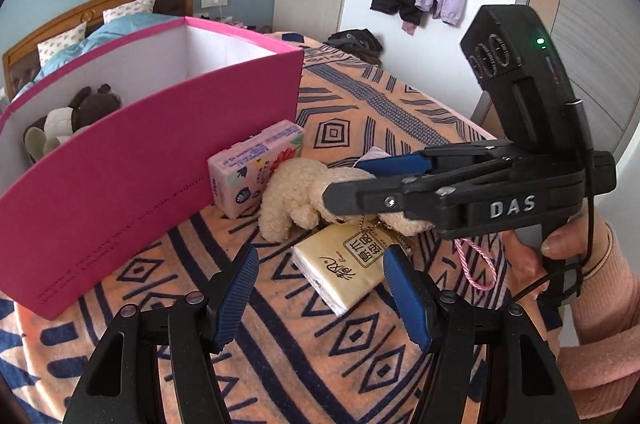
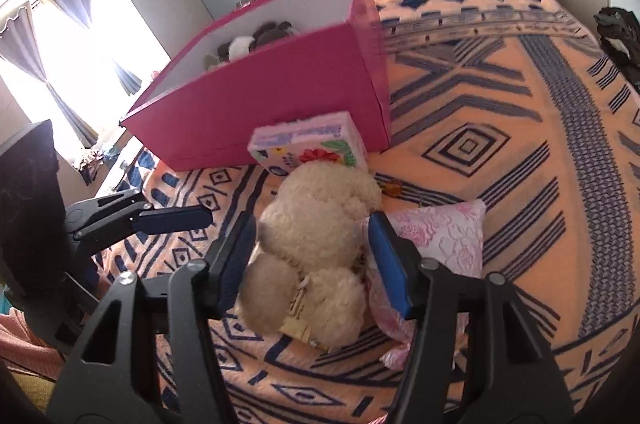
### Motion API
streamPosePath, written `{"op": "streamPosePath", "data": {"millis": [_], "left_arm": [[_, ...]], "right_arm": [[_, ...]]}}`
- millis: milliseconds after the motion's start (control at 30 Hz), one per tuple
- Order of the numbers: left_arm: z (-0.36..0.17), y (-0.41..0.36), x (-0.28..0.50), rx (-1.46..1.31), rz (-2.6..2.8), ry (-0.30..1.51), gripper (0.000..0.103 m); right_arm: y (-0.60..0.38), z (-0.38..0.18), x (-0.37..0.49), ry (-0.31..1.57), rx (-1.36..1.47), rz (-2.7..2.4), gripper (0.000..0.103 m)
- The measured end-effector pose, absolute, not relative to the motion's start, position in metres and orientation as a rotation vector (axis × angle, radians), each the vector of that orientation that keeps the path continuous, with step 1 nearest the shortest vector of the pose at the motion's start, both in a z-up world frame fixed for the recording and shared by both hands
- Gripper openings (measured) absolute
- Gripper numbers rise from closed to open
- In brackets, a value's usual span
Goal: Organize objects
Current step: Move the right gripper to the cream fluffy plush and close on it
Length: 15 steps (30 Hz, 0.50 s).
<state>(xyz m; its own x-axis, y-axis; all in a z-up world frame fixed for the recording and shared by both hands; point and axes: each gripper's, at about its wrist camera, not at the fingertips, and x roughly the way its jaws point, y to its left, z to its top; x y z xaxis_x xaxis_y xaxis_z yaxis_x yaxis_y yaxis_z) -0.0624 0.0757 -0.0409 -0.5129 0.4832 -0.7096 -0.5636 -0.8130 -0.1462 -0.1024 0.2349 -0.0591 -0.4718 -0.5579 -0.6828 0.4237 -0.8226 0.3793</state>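
Right gripper [image 2: 312, 256] brackets your cream plush [image 2: 316, 224], jaws not visibly clamped; left gripper [image 1: 320, 288] hangs wide. Pink pouch [image 2: 440, 236] at three o'clock touches one pad and could snag.

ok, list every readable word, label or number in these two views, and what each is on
"DAS": raised letters on the side of the right gripper.
Large Chinese characters in a boxed label, plus a brush-style logo: on the yellow tissue pack; I can't transcribe them reliably.
Small print on the pink tissue pack: too small to read.
Two lines of dark print along the lower edge of the pink box: too small and warped to read.
Nothing readable in the right wrist view.
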Motion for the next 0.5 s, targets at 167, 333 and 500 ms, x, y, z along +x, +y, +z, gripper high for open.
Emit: {"op": "streamPosePath", "data": {"millis": [167, 333, 500], "left_arm": [[-0.046, 0.073, -0.067, -1.064, 2.302, 0.126, 0.066], [-0.044, 0.069, -0.070, -1.069, 2.309, 0.112, 0.066], [-0.041, 0.065, -0.073, -1.062, 2.311, 0.095, 0.066]], "right_arm": [[0.231, -0.063, -0.102, -0.196, 1.136, -2.269, 0.052], [0.238, -0.061, -0.097, -0.250, 1.112, -2.256, 0.051], [0.240, -0.045, -0.084, -0.272, 1.035, -2.224, 0.051]]}}
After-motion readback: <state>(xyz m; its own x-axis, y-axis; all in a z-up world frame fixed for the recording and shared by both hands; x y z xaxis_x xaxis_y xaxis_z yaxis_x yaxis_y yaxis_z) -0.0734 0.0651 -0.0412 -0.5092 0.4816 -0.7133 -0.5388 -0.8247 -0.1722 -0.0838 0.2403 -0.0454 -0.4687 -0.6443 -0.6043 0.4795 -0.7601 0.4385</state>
